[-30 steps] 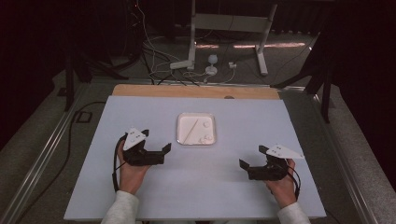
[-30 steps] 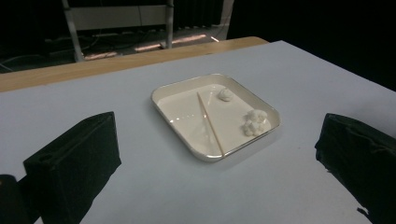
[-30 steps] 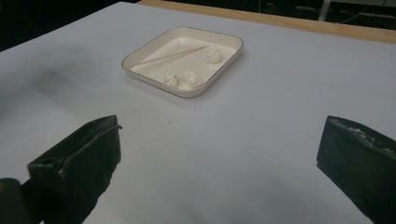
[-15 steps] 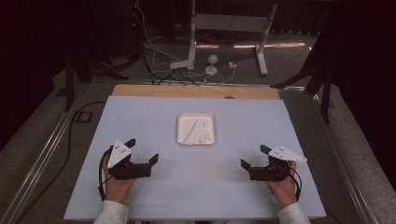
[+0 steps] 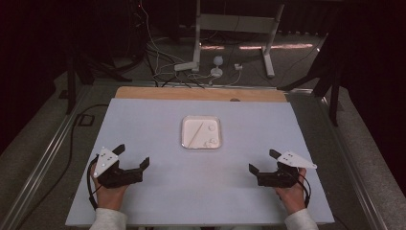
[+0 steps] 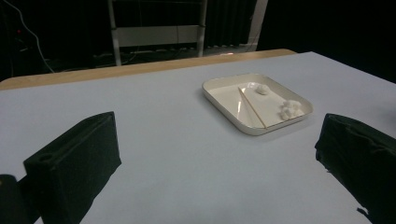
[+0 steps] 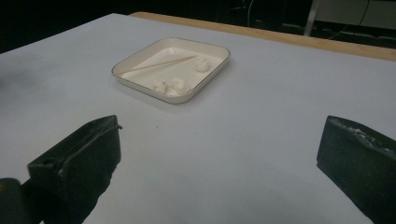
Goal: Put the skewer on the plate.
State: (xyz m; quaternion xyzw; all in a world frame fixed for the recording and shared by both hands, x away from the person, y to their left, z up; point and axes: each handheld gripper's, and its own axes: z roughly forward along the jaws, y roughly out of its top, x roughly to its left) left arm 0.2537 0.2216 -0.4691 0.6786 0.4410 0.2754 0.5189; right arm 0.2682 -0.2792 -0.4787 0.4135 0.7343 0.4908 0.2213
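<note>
A shallow white square tray [image 5: 184,142] lies at the middle of the table. Inside it are a thin wooden stick [image 5: 197,133] and a few small white fluffy lumps [image 5: 210,142]. My left gripper [image 5: 132,156] rests near the table's front left, open and holding nothing, and it points toward the tray. At the front right my right gripper [image 5: 263,161] is also open and holds nothing. The left gripper view has the tray [image 6: 212,95] ahead to the right, between the wide-apart jaws of the left gripper [image 6: 215,158]. In the right gripper view, the tray [image 7: 144,88] lies ahead to the left of the right gripper [image 7: 219,154].
A pale sheet [image 5: 143,120] covers the table, and a wooden strip [image 5: 158,93] runs along the far edge. Beyond it stand a metal frame [image 5: 198,38] and loose cables [image 5: 158,67] on the floor. Bare sheet surrounds the tray on all sides.
My left gripper has drawn back toward the front left corner of the table. The right gripper has barely shifted. Both stay open.
</note>
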